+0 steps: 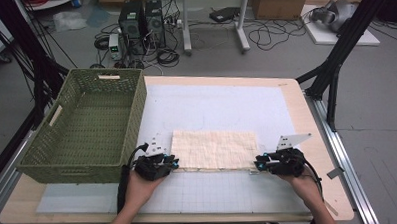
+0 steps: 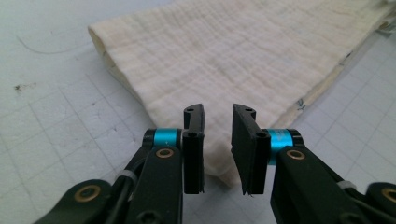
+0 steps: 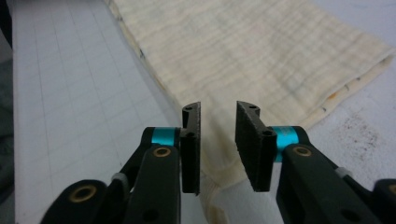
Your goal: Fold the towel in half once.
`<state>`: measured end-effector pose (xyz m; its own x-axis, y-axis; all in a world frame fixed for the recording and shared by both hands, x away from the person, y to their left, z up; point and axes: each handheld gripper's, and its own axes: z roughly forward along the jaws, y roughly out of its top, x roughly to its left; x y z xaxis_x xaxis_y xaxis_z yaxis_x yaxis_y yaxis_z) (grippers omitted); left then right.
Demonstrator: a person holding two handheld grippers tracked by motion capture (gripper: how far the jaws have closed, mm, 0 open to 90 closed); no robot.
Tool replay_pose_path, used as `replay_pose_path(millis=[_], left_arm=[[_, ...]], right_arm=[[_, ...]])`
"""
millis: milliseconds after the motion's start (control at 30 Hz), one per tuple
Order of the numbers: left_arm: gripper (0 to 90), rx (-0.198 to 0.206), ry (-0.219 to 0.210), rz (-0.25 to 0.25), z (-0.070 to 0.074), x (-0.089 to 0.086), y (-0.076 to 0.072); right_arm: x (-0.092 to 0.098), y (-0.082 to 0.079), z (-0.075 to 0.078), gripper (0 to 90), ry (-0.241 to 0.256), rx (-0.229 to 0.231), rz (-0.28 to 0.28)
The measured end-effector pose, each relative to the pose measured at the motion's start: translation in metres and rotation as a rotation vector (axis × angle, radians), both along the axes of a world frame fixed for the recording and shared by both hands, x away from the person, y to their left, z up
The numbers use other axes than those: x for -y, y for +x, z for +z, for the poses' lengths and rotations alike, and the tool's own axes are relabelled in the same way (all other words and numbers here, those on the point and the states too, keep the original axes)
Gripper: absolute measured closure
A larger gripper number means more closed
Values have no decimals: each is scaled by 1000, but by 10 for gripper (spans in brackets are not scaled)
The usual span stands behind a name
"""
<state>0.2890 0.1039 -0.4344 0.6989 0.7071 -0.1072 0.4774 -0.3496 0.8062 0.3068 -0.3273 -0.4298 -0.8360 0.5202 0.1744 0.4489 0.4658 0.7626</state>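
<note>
- Reaching in from the near edge of the table (image 1: 311, 113), a person's forearms bring a hand-held gripper to each near corner of a folded cream cloth (image 1: 215, 149).
- At the near left corner, the left gripper (image 1: 173, 164) sits with its jaws parted by a narrow gap; in the left gripper view the left gripper (image 2: 218, 140) straddles the cloth's corner (image 2: 243, 60) without pinching it.
- At the near right corner, the right gripper (image 1: 258, 164) mirrors it; in the right gripper view the right gripper (image 3: 218, 140) holds a similar narrow gap, with the cloth's corner (image 3: 243, 56) lying between and beneath the jaws, not clamped.
- Lying flat on the white gridded mat (image 1: 214, 191), the cloth forms a wide rectangle near the table's middle, its stitched edge towards the person.
- Just left of the cloth stands a green woven basket (image 1: 131, 114), its long side running away from the person.
- Beyond the table, computer towers (image 1: 142, 21) and loose cables (image 1: 269, 37) rest on the grey floor.
</note>
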Motion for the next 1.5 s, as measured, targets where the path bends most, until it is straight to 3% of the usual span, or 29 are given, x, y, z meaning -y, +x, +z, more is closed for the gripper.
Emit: replay_pose_path(millis=[167, 367, 600, 867, 1500], left_arm=[[663, 35, -18, -13, 3, -4, -6], [580, 59, -52, -36, 5, -5, -10], [526, 86, -61, -51, 7, -6, -12], [490, 90, -67, -46, 6, -9, -12], [476, 97, -58, -48, 6, -6, -12]], right_arm=[[-3, -3, -1, 530, 38, 2, -31], [-7, -9, 1, 432, 59, 30, -47], [-12, -16, 3, 342, 83, 48, -38], [-15, -16, 4, 297, 72, 63, -35], [-17, -15, 2, 293, 43, 65, -17]])
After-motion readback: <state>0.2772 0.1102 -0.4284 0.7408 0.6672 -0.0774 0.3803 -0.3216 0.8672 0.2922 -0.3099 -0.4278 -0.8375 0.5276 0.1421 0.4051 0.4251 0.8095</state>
